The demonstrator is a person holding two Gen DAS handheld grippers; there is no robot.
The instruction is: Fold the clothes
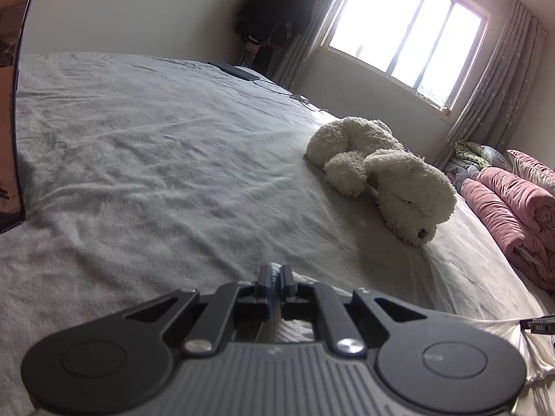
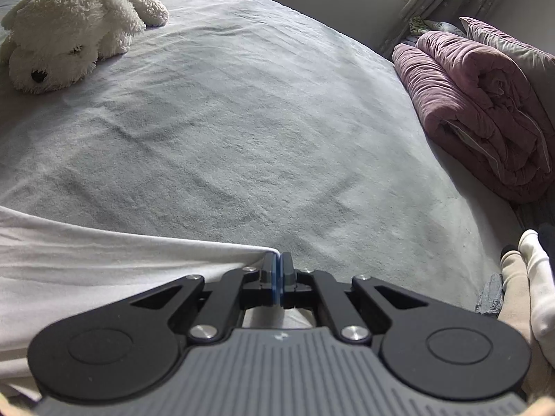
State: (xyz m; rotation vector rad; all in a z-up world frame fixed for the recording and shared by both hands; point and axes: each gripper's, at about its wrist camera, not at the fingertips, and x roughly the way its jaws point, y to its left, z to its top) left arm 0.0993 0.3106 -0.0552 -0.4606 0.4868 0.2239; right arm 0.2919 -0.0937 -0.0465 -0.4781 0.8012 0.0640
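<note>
Left gripper (image 1: pixel 276 272) fingers pinched on white garment (image 2: pixel 86 260), cloth edge between pads. Garment stretches across the grey bed (image 2: pixel 260 121) at 6 to 9 o'clock; right gripper (image 2: pixel 277 260) fingers clamp its corner. Plush dog (image 2: pixel 69 27) at 10 o'clock, pink quilt (image 2: pixel 485 104) at 3.

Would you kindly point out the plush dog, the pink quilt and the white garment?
plush dog (image 2: pixel 66 34), right wrist view, on its head.
pink quilt (image 2: pixel 478 104), right wrist view, on the folded bulk.
white garment (image 2: pixel 104 260), right wrist view, on the stretched cloth.
</note>
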